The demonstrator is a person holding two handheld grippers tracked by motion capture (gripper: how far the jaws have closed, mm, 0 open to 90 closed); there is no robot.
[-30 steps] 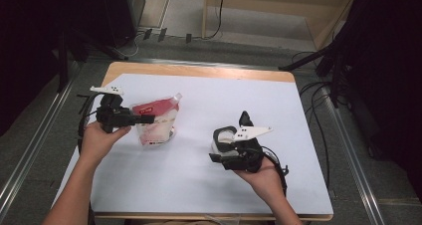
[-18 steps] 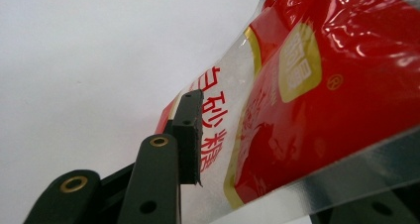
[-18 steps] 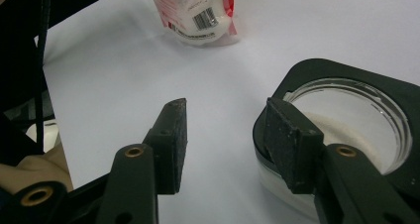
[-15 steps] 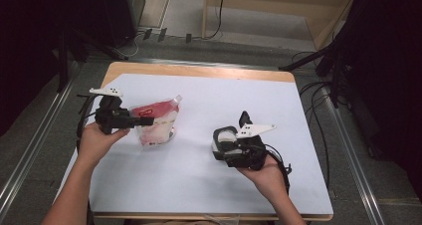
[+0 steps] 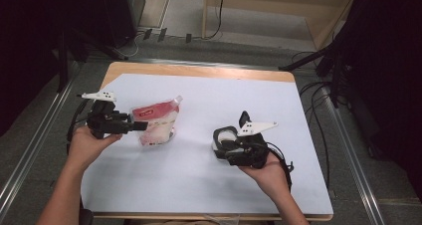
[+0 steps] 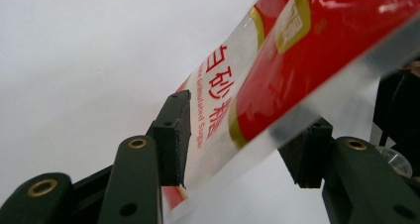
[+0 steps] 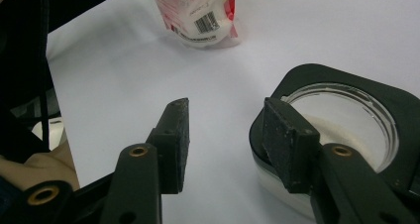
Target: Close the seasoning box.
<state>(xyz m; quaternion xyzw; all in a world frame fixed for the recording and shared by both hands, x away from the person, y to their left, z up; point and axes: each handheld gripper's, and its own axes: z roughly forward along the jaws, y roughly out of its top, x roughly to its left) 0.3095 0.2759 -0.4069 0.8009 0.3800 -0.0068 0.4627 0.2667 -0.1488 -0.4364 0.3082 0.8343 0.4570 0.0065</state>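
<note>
A red-and-clear sugar pouch (image 5: pixel 158 121) lies on the white sheet at the left, its spout pointing away. My left gripper (image 5: pixel 143 126) reaches in from the left. In the left gripper view its jaws have just been opening. The pouch's edge (image 6: pixel 277 60) runs between them, and the pads (image 6: pixel 173 135) are spread and not pressing. At the right, a black container (image 5: pixel 217 135) holds white sugar. My right gripper (image 5: pixel 222 144) stands open beside it. In the right gripper view one pad (image 7: pixel 289 140) rests over the container's rim (image 7: pixel 302 78), while the other pad is clear of it.
A white sheet (image 5: pixel 209 185) covers a wooden table (image 5: pixel 199 70) whose edge shows at the back. Metal rails run along the floor on both sides, and cables lie on the floor at the right (image 5: pixel 318 93). The pouch (image 7: pixel 203 16) lies beyond the right gripper.
The left gripper's jaws have spread wider around the pouch's edge. The right hand and the container have stayed where they were.
</note>
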